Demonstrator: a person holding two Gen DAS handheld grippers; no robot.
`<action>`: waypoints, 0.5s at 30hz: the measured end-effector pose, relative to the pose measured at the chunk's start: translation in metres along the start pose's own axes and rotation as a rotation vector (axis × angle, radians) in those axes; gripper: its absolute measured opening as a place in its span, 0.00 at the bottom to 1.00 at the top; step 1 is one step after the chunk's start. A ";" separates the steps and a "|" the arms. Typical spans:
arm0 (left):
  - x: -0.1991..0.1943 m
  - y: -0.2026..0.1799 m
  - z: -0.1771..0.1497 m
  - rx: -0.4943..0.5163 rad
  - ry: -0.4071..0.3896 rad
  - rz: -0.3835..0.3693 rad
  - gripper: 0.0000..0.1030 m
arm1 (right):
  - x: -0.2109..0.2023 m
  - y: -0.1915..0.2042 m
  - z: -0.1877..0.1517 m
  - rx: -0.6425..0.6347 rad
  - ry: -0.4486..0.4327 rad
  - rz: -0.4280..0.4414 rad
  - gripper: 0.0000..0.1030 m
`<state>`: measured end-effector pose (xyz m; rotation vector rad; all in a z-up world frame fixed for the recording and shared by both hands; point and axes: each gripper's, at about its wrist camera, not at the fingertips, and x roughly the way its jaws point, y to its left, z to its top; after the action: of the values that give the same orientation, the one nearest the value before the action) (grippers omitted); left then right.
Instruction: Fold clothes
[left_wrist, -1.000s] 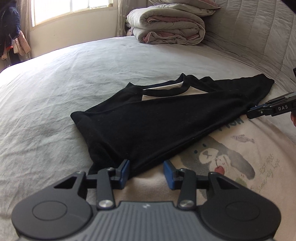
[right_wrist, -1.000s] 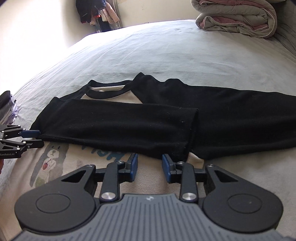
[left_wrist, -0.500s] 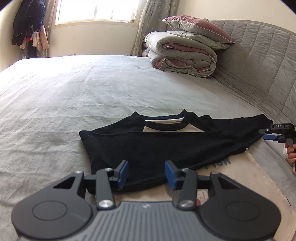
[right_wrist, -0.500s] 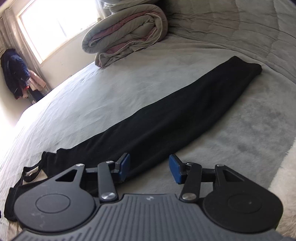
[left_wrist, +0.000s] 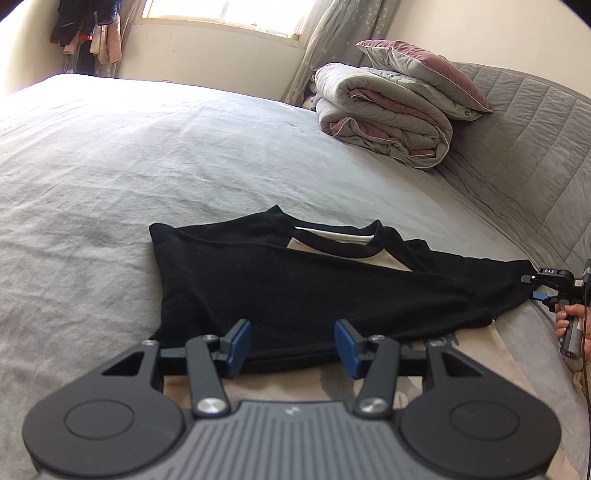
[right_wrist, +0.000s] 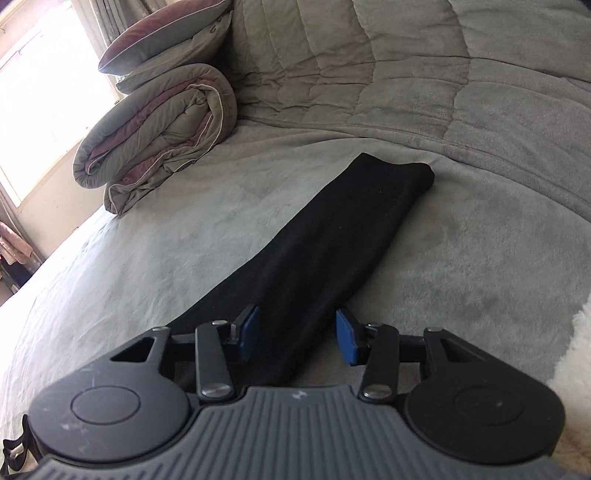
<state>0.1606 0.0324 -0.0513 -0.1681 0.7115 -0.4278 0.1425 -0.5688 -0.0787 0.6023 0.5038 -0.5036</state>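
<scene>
- Left tool (left_wrist: 292, 343) is released, its blue pads spread either side of the folded black sleeve's near edge and pinching nothing; its jaws have just been opening wider.
- Right tool (right_wrist: 297, 341) is likewise unclenched, and its jaws have just been narrowing a little, straddling the other black sleeve (right_wrist: 325, 254) without pressing it.
- Big change over the last second: the right tool has swung away from the shirt's chest and out along this stretched sleeve, now looking up it toward the cuff near the quilted headboard (right_wrist: 424, 74).
- The raglan shirt (left_wrist: 295, 284) lies flat on the grey bed (left_wrist: 147, 155), cream chest showing at the collar, one sleeve already crossed over the body.
- My read: one sleeve is done and the outstretched one is next, so the fold is about midway.
- Beyond, the rolled duvet (left_wrist: 384, 118) sits well apart, out of the way.
</scene>
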 end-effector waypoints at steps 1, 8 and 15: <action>0.001 0.001 0.000 -0.004 0.000 0.001 0.50 | 0.003 0.000 0.002 0.006 -0.009 -0.008 0.43; 0.004 0.009 0.001 -0.046 -0.009 0.019 0.50 | 0.018 0.001 0.013 0.063 -0.059 -0.045 0.06; -0.001 0.015 0.007 -0.082 -0.020 0.037 0.50 | -0.017 0.014 0.019 0.058 -0.121 0.066 0.06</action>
<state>0.1694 0.0466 -0.0505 -0.2358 0.7124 -0.3613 0.1434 -0.5658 -0.0499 0.6382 0.3548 -0.4905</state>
